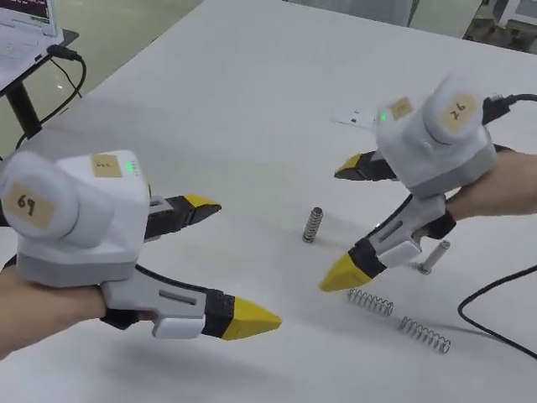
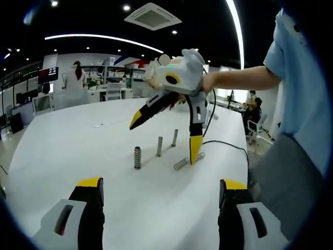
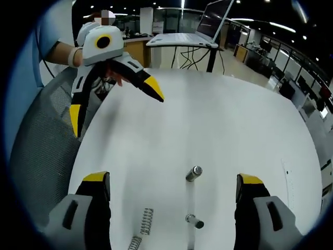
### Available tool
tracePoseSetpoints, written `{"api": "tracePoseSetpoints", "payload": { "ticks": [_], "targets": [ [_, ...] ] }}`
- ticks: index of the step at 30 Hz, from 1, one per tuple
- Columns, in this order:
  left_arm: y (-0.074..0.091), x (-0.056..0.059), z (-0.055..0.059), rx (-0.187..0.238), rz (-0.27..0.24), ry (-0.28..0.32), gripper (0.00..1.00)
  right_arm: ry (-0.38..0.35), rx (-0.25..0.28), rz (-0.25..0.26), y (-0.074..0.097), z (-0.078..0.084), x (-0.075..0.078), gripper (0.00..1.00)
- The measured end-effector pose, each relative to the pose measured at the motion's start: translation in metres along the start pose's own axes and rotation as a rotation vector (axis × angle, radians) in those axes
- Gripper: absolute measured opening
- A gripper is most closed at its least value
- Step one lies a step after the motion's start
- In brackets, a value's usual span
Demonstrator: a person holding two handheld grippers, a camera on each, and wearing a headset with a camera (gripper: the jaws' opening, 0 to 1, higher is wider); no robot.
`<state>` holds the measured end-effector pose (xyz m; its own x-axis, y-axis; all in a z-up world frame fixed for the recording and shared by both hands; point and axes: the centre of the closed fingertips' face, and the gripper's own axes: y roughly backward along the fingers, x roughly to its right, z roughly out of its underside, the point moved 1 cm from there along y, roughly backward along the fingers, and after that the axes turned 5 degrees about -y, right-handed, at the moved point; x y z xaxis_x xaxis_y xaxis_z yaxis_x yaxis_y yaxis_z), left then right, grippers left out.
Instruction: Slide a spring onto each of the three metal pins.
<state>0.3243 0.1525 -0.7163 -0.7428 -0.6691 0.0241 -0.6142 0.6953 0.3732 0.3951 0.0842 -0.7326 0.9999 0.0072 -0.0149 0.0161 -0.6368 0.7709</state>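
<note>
Left tool (image 1: 233, 260) is showing white housing, black jaws, yellow tips, tan sticker "69" (image 1: 29, 206); right tool (image 1: 337, 227) is matching, sticker "26" (image 1: 457, 109), black cable (image 1: 503, 100) plugging in at its 2 o'clock. Both are glowing green LEDs (image 1: 128, 168). Person is wearing a light-blue short sleeve (image 2: 291, 47).

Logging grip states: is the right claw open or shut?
Open: the right claw has its jaws wide apart, gripping nothing.

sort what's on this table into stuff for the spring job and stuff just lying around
For the job: upright spring, apparently on its pin; bare pin; second bare pin; loose spring; second loose spring; left gripper and right gripper, both open.

Just lying about: black cable; laptop; paper slip.
</note>
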Motion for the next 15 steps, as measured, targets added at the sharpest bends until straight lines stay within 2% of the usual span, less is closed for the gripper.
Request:
{"api": "tracePoseSetpoints", "payload": {
  "ticks": [5,15],
  "targets": [
    [-0.002,0.001,-0.005,0.000,0.011,-0.016,0.89,-0.053,0.053,0.050,0.019,0.011,-0.003,1.00],
    [-0.009,0.006,-0.012,-0.008,0.038,-0.042,0.88,-0.147,0.079,0.128,0.046,0.048,-0.010,1.00]
  ]
}}
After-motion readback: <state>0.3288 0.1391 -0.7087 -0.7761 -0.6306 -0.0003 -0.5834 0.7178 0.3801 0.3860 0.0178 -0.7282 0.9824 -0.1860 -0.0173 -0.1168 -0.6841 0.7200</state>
